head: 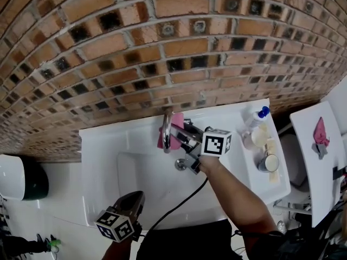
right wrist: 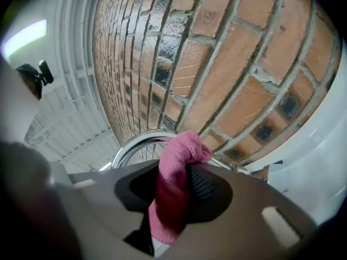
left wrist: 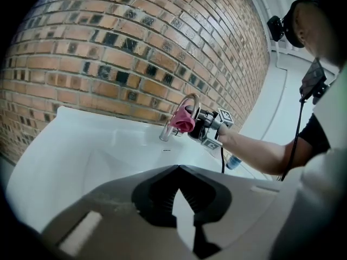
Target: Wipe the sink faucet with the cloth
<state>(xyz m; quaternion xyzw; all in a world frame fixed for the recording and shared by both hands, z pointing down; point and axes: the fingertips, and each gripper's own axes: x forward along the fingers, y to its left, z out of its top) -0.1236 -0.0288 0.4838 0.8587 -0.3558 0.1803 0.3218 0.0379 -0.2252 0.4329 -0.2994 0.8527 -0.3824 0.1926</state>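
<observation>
The left gripper (left wrist: 179, 169), jaws together on nothing, hangs at the near rim of the white sink (head: 103, 145), whose basin holds nothing visible. The right gripper (right wrist: 179, 173) pinches the pink cloth (head: 177, 128) against the chrome faucet (head: 167, 124) arch just ahead; firm pressure following the curve should wipe best. To its right stand a blue-capped bottle (head: 255, 118) and a cup (head: 269, 163), contents unclear.

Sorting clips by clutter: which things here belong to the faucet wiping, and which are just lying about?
In the job: faucet, pink cloth, right gripper holding it, sink.
Lying about: blue-capped bottle, cup, idle left gripper.
</observation>
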